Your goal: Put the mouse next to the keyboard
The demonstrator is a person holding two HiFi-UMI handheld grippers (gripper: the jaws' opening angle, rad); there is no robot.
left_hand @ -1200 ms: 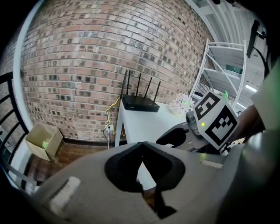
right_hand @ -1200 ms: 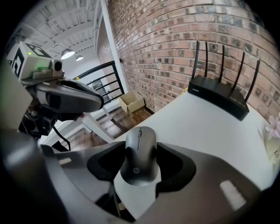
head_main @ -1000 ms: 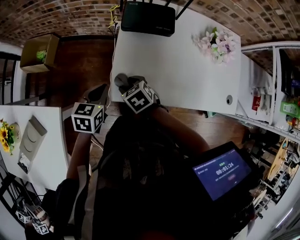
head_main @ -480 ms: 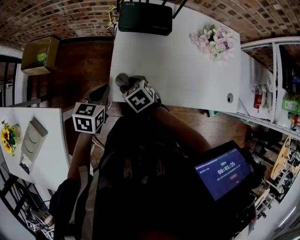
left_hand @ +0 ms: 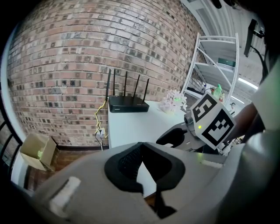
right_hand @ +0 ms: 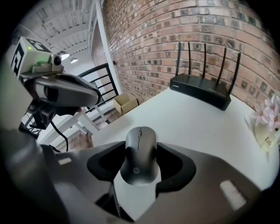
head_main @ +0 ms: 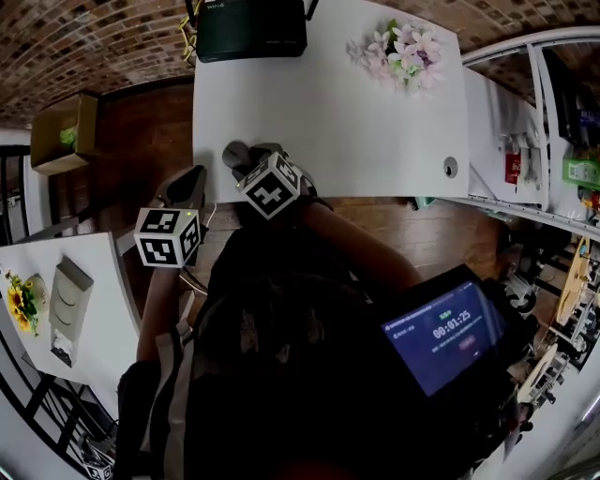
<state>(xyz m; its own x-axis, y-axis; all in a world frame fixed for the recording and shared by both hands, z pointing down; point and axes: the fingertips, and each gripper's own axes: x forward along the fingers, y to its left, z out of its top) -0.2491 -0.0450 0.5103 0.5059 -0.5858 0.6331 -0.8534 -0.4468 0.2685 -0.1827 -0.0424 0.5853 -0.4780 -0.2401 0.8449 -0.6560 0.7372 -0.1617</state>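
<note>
A dark grey mouse [right_hand: 140, 146] sits lengthwise between the pads of my right gripper [right_hand: 142, 162], which is shut on it. In the head view the mouse [head_main: 234, 155] and right gripper [head_main: 247, 161] hover over the near left corner of the white table [head_main: 356, 122]. My left gripper [head_main: 187, 184] hangs just off the table's left edge, over the wooden floor. Its pads [left_hand: 127, 162] meet at the tips with nothing between them. No keyboard shows in any view.
A black router [head_main: 251, 28] with antennas stands at the table's far edge, and pink flowers [head_main: 398, 52] lie at the far right corner. A cardboard box [head_main: 61, 131] sits on the floor to the left. A second white table [head_main: 94, 328] is at the lower left.
The head view has swung, so the table sits higher and further left in the picture. Both grippers keep nearly the same places at the table's near left corner, the mouse still held.
</note>
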